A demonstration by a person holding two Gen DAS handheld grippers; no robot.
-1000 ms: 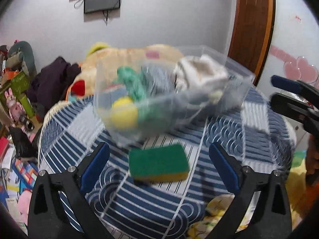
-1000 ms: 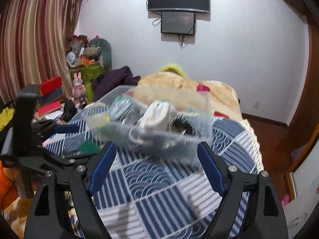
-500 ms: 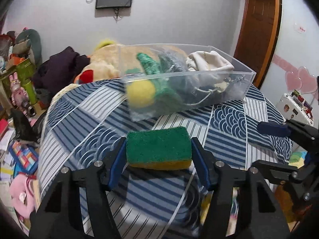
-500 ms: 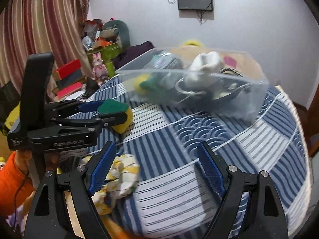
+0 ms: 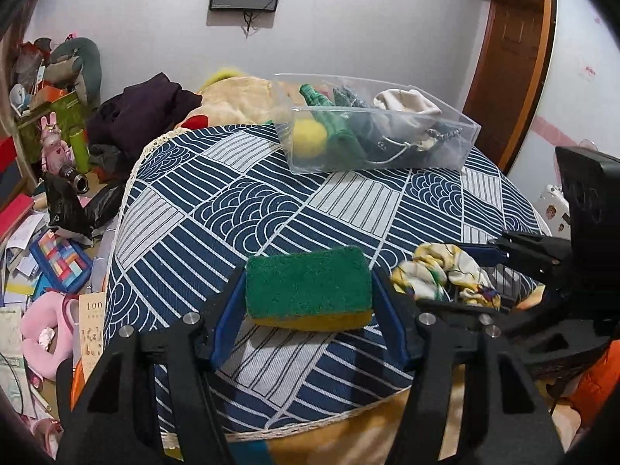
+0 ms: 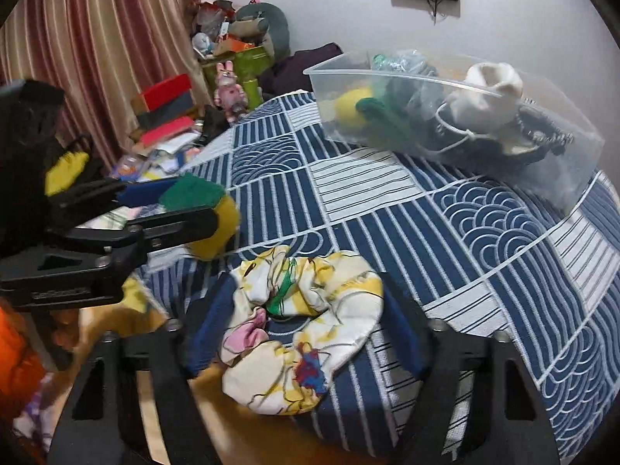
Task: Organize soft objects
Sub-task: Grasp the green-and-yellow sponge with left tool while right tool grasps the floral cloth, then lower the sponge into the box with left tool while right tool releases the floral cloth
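My left gripper (image 5: 308, 298) is shut on a green and yellow sponge (image 5: 309, 288) and holds it just above the near edge of the patterned table (image 5: 240, 209). The sponge also shows in the right wrist view (image 6: 201, 209). My right gripper (image 6: 306, 317) is shut on a yellow and white printed scrunchie (image 6: 302, 329), which also shows in the left wrist view (image 5: 441, 275). A clear plastic bin (image 5: 379, 128) at the far side of the table holds a yellow ball, green cloth and a white pouch; it also shows in the right wrist view (image 6: 457, 108).
The table has a blue and white tablecloth (image 6: 465, 232). Clutter of toys, books and boxes (image 5: 46, 240) covers the floor to the left. A bed with a beige blanket (image 5: 240, 97) lies behind the bin. A wooden door (image 5: 507, 58) stands at the right.
My left gripper closed on the sponge and pulled back from the bin with it. My right gripper came down at the table's near edge and closed on the scrunchie.
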